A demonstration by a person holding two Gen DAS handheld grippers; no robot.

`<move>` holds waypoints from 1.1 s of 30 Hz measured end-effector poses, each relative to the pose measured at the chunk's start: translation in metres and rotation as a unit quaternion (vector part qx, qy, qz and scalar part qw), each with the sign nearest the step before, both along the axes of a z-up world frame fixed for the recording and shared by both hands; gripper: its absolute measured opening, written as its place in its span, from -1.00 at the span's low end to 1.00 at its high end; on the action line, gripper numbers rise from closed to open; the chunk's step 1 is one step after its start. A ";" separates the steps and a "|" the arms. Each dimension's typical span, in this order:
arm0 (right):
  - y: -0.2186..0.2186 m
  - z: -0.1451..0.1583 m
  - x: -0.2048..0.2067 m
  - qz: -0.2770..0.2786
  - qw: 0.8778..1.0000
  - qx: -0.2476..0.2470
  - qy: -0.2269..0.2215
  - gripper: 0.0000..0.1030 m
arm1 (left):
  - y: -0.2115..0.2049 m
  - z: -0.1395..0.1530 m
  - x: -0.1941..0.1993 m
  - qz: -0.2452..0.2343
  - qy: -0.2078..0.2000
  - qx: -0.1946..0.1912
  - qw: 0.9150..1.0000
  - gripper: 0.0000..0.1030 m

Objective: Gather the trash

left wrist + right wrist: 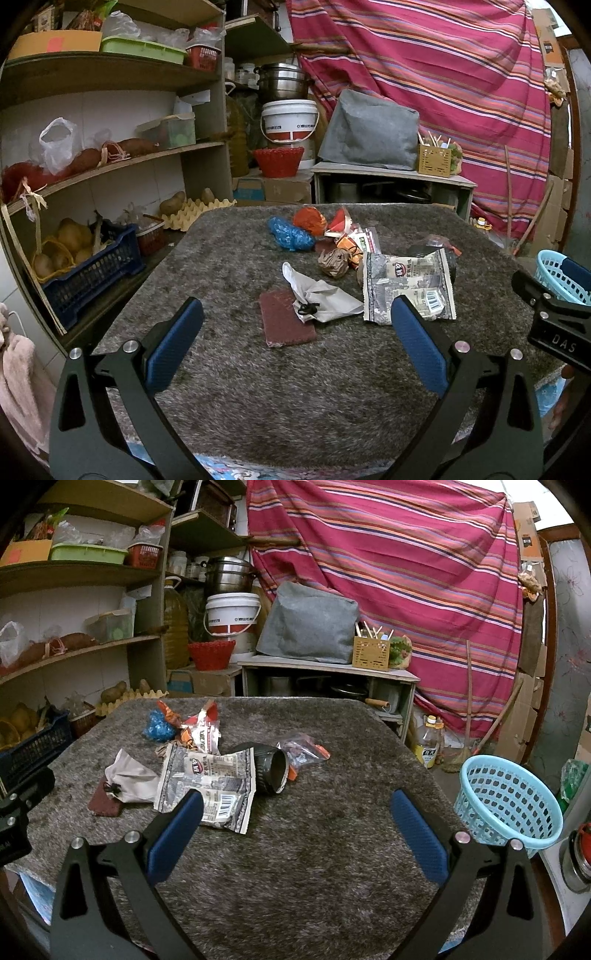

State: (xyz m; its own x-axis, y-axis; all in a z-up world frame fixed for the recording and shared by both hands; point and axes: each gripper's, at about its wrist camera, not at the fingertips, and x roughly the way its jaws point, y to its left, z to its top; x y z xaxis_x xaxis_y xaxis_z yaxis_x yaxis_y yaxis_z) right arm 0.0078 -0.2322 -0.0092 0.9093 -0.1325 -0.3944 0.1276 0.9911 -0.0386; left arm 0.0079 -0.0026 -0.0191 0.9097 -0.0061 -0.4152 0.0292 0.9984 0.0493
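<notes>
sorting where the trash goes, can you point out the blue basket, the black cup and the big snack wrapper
blue basket [517, 834], right wrist view, front lattice wall
black cup [264, 771], right wrist view, ribbed outer side
big snack wrapper [210, 775], right wrist view, middle of the printed face

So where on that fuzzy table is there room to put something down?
The near half of the grey rug is bare, from the silver wrapper toward both tools. So is the right side, toward the blue basket. The far left-centre is crowded with trash.

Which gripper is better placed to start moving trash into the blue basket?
Probably the right gripper: open, with the silver wrapper just ahead and the blue basket on its right. The left gripper, also open, sits farther away.
</notes>
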 end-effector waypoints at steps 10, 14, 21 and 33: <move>-0.002 -0.002 0.000 -0.002 1.000 -0.001 -0.001 0.93 | 0.001 0.001 -0.001 0.000 0.000 -0.001 1.000 0.91; -0.002 -0.002 0.000 -0.002 1.000 -0.001 0.000 0.93 | 0.002 0.003 -0.001 0.000 0.000 -0.001 1.000 0.91; -0.001 -0.002 0.000 0.000 1.000 -0.003 0.000 0.93 | 0.004 0.003 -0.001 -0.002 0.001 0.000 1.000 0.91; -0.001 -0.004 0.003 -0.003 1.000 -0.007 0.007 0.93 | 0.007 0.006 -0.001 -0.003 0.003 -0.004 1.000 0.91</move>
